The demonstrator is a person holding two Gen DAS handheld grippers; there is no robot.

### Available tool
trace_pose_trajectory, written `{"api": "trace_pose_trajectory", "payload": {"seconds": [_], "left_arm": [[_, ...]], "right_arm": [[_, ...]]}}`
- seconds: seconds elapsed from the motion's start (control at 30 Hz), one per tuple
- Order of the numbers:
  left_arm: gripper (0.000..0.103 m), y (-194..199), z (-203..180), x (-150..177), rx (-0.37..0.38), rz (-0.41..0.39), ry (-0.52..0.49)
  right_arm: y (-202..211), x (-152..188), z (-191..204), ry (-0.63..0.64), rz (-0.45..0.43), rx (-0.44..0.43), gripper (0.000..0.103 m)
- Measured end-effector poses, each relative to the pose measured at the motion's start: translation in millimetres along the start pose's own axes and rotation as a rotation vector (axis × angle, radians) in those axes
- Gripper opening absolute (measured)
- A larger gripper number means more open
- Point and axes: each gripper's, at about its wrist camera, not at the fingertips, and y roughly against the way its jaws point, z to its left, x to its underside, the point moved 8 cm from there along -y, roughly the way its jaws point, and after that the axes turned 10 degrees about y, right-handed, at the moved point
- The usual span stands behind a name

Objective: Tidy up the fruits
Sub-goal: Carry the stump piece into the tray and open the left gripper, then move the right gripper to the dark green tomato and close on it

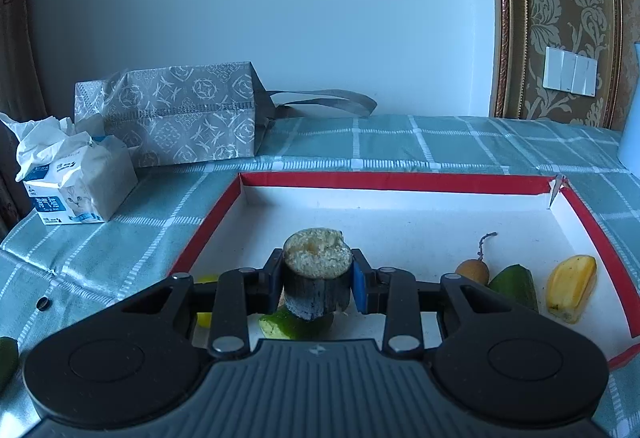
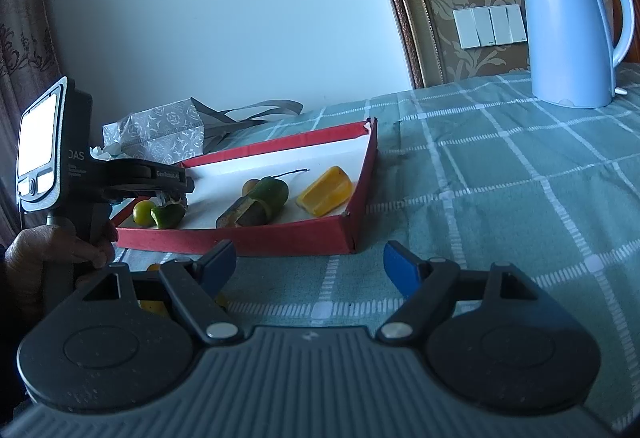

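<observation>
My left gripper [image 1: 318,280] is shut on a short dark sugarcane piece [image 1: 316,270] with a pale cut top, held just above the floor of the red-rimmed white tray [image 1: 400,181]. Under it lies a green fruit wedge [image 1: 292,324]. In the tray to the right lie a brown longan with a stem [image 1: 472,270], a green fruit [image 1: 516,284] and a yellow fruit piece [image 1: 570,288]. My right gripper [image 2: 310,268] is open and empty over the tablecloth, in front of the tray [image 2: 256,238]. In its view the tray holds another sugarcane piece [image 2: 240,213], the yellow piece [image 2: 326,191] and a small yellow-green fruit [image 2: 144,211].
A grey patterned bag [image 1: 180,113] and a tissue pack [image 1: 76,181] stand at the back left. A light blue kettle [image 2: 572,25] stands at the back right. A green fruit [image 1: 6,358] lies outside the tray at the left edge. The checked cloth [image 2: 500,197] covers the table.
</observation>
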Motion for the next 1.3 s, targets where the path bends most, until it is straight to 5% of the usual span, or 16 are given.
{"api": "trace_pose_trajectory", "payload": {"seconds": [0.13,0.43,0.97,1.3], "left_arm": [[0.058,3.8,2.4,-2.1,0.005,-0.015,0.017],[0.077,38.6,24.5,-1.6,0.003,-0.042,0.065],[0.077,108.7,115.6,77.9,-0.035,-0.038,0.171],[0.077,110.1,122.4,78.0,-0.006,-0.059,0.218]], "right_arm": [[-0.2,-0.1,-1.2,-0.01,0.001,0.001,0.081],[-1.0,0.3,-3.2,-0.025,0.004,-0.006,0.081],[5.1,3.4,34.4,0.136,0.03,-0.044,0.081],[-1.9,9.2,76.1,0.286,0.068,-0.041,0.067]]}}
